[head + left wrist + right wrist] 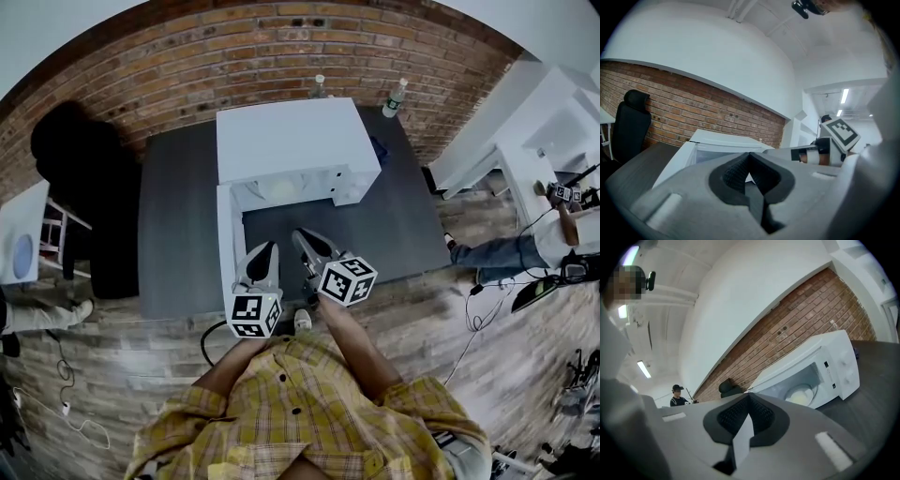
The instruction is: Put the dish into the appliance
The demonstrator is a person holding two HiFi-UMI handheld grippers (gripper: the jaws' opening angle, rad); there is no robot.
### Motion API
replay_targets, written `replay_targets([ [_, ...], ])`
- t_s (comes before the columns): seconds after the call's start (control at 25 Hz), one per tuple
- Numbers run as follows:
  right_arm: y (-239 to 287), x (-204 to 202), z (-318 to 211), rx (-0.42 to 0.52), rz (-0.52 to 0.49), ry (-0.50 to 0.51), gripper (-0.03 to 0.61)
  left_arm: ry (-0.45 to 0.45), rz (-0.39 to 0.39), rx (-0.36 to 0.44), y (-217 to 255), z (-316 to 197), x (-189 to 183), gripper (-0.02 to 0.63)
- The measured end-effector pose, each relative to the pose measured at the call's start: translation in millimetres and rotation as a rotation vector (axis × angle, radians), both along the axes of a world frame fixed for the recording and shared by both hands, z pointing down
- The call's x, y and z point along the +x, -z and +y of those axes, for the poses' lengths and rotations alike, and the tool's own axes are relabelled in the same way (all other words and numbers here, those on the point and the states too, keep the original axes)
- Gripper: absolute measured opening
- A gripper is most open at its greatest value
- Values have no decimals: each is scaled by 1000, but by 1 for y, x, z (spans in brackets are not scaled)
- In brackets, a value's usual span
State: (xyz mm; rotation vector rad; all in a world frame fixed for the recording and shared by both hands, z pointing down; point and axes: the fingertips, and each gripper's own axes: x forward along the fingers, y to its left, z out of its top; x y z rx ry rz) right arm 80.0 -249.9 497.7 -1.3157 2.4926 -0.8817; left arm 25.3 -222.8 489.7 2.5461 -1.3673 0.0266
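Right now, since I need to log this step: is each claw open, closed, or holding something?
Left claw: closed, holding nothing.
Right claw: closed, holding nothing.

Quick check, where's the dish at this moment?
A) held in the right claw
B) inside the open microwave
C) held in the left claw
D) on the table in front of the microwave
B: the pale dish sits in the cavity of the microwave, whose door stands open, while the left claw and the right claw are both shut with nothing between them.
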Motion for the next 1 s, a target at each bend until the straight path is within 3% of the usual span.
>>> replay_targets([
  [0.28, 16, -1, 9, 116, 203, -27, 0, -3, 2, 1, 0, 1, -1, -2],
  [0.64, 25, -2, 20, 213, 295, -47, 0, -7, 3, 6, 0, 1, -1, -2],
  [1.0, 23, -2, 24, 229, 311, -60, 0, -12, -1, 6, 0, 3, 1, -3],
])
